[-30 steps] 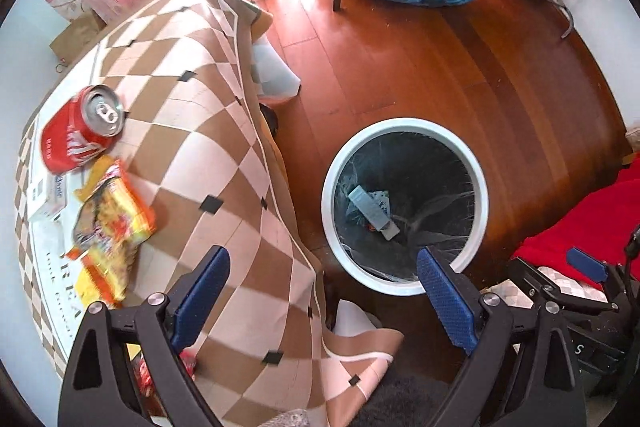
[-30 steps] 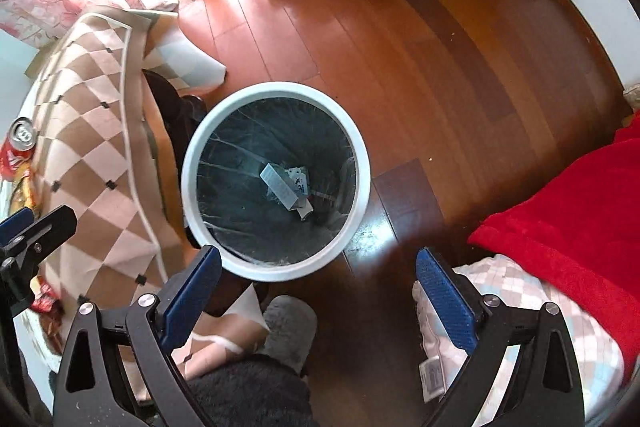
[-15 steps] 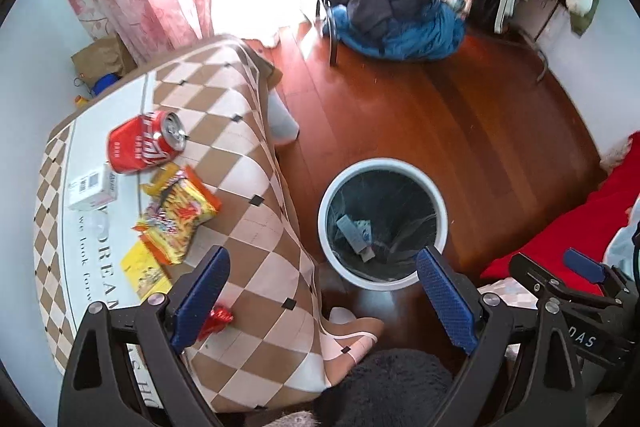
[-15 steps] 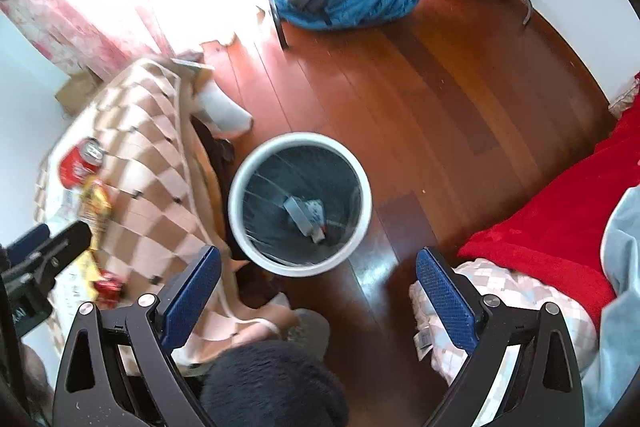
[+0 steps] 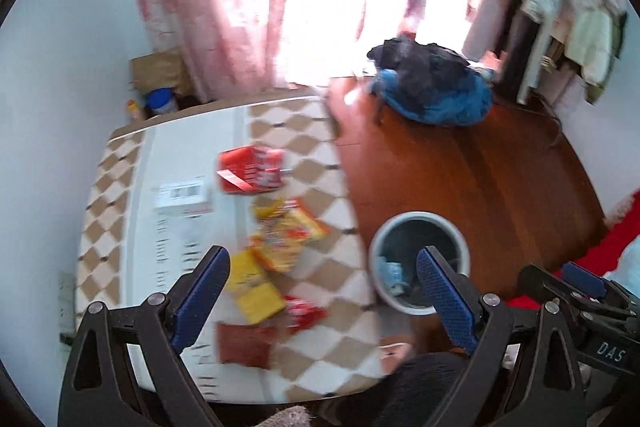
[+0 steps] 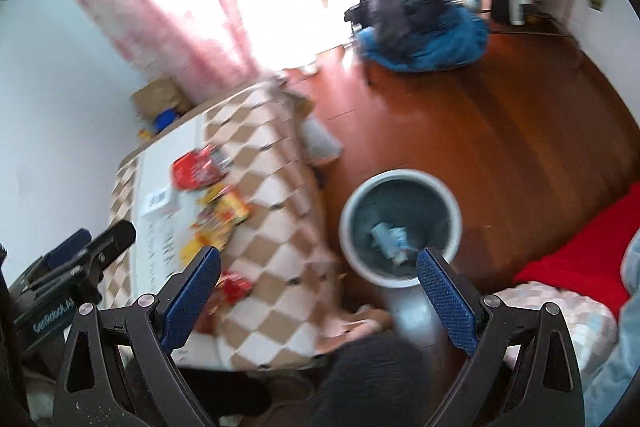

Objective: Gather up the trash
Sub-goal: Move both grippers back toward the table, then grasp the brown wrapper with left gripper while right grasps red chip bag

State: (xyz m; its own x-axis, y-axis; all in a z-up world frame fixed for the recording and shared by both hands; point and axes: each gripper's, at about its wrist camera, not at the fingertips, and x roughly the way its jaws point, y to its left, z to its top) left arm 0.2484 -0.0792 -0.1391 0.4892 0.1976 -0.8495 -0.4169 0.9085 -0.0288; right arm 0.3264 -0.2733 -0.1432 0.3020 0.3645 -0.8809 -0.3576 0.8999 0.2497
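Red soda can (image 5: 251,170) lies sideways on the tabletop (image 5: 176,227), beyond snack wrappers (image 5: 286,239). Left tool (image 5: 322,281), empty and spread wide, hovers nearer than the equally released right tool (image 6: 318,279).

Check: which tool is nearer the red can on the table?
Left, as far as the views show. The left tool hangs open over the wrappers just short of the red can. The right tool is also open, but sits further right, by the trash bin.

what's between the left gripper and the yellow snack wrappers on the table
Nothing visible. The left gripper hangs open above the yellow snack wrappers, which lie exposed on the checkered tablecloth. The red can sits farther back.
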